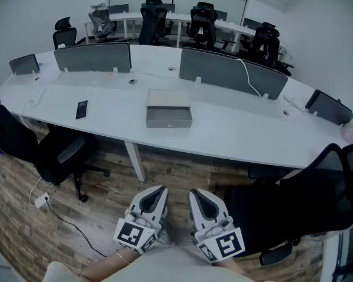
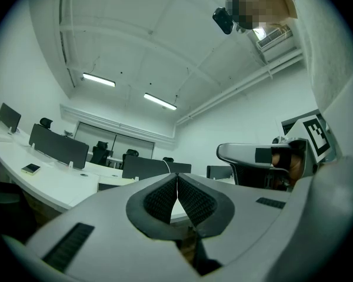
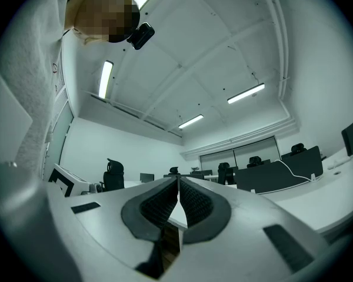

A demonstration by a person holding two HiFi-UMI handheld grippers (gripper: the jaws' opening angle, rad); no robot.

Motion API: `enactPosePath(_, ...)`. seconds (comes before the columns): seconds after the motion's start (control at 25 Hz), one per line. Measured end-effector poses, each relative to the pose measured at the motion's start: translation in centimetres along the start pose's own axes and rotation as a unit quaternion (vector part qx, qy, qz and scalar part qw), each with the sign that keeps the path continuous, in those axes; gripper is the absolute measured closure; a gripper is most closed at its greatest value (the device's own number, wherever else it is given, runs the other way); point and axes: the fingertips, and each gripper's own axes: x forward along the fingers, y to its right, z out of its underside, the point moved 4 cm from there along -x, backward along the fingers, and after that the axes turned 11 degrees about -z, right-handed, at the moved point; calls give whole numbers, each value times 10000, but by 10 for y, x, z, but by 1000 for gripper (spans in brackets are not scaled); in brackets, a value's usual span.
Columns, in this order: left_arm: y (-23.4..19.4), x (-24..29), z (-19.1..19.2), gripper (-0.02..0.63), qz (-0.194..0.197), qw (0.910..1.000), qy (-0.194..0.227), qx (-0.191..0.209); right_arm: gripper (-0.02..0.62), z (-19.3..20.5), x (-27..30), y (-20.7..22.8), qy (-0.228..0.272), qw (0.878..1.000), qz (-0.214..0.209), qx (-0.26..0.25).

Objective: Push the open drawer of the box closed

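A grey box (image 1: 167, 99) sits on the long white table (image 1: 235, 131), well ahead of me. Its drawer (image 1: 169, 120) stands pulled out toward the table's near edge, with a small handle on its front. Both grippers hang low over the wooden floor, short of the table and side by side. My left gripper (image 1: 158, 191) is shut with nothing between its pads (image 2: 165, 197). My right gripper (image 1: 196, 193) is shut and empty too, its ribbed pads (image 3: 191, 201) meeting. In the left gripper view the right gripper (image 2: 262, 155) shows alongside.
A black phone (image 1: 81, 109) lies on the table left of the box. Grey divider screens (image 1: 232, 70) stand behind it. Black office chairs sit at the left (image 1: 57, 152) and right (image 1: 317, 195) of me. A table leg (image 1: 135, 160) and a floor cable (image 1: 59, 216) lie ahead.
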Motion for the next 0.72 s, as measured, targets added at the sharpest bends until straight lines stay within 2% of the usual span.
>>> enactPosePath(0.72, -25, 68, 1, 588, -9, 10000, -21, 23, 572, 10, 39, 55, -31, 9999, 84, 69)
